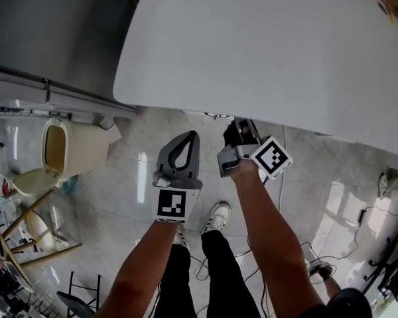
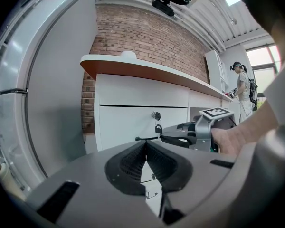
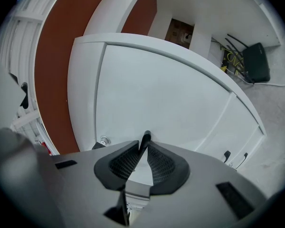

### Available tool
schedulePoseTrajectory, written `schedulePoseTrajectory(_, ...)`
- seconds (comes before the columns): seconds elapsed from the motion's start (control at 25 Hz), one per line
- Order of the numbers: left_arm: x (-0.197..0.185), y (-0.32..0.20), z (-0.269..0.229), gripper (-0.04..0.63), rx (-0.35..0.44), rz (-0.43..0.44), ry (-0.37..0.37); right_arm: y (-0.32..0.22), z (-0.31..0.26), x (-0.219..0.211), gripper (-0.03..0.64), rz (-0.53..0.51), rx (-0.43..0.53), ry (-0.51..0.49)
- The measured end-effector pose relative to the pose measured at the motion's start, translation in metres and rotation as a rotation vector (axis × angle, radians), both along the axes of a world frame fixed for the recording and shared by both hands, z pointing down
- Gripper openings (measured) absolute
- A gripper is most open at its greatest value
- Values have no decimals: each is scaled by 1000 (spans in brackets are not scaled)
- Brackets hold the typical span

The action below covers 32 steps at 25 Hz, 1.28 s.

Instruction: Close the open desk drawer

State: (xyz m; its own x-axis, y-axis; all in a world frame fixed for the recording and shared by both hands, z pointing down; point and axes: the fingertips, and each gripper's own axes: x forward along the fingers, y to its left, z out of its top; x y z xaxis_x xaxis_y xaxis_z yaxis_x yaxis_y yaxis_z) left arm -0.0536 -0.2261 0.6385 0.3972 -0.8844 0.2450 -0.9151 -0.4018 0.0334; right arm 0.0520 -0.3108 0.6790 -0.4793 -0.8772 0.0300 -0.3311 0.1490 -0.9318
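Note:
The white desk top [image 1: 265, 45] fills the head view, and both grippers hang below its front edge. In the left gripper view, white drawer fronts [image 2: 128, 122] show under the desk, with a lock and hanging key [image 2: 156, 116] and a thin black handle [image 2: 146, 138]. My right gripper [image 1: 237, 132] reaches under the edge, and its shut jaws [image 3: 146, 137] pinch the dark handle against the drawer front [image 3: 166, 94]. My left gripper [image 2: 146, 142] is shut and empty, just left of the right one [image 2: 180, 133]. How far the drawer stands out I cannot tell.
A cream bin [image 1: 66, 148] and wooden frames [image 1: 26, 224] stand on the tiled floor to the left. Cables [image 1: 378, 211] trail at the right. Two more black handles [image 3: 226, 155] show lower down. A black box [image 3: 256, 63] with wires lies beneath the desk. A person [image 2: 242, 85] stands far off.

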Motion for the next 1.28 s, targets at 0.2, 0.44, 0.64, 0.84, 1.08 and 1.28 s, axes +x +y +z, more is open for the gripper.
schedulePoseTrajectory(0.2, 0, 9, -1, 8, -13, -3, 7, -1, -1, 0, 67, 5, 9, 41)
schedulePoseTrajectory(0.44, -10, 38, -4, 8, -41, 10, -4, 26, -1, -1, 67, 8, -40, 111)
schedulePoseTrajectory(0.64, -21, 65, -11, 8, -77, 15, -16, 83, -13, -17, 52, -18, -43, 209)
schedulePoseTrajectory(0.84, -32, 87, -46, 8, -88, 16, -5, 134, -57, -31, 45, -109, 45, 423)
schedulePoseTrajectory(1.08, -49, 126, -115, 8, -85, -5, 49, 193, -161, -58, 40, -157, 233, 765)
schedulePoseTrajectory(1.28, -69, 146, -197, 8, 3, 2, 42, 214, -249, -87, 40, -162, 388, 936)
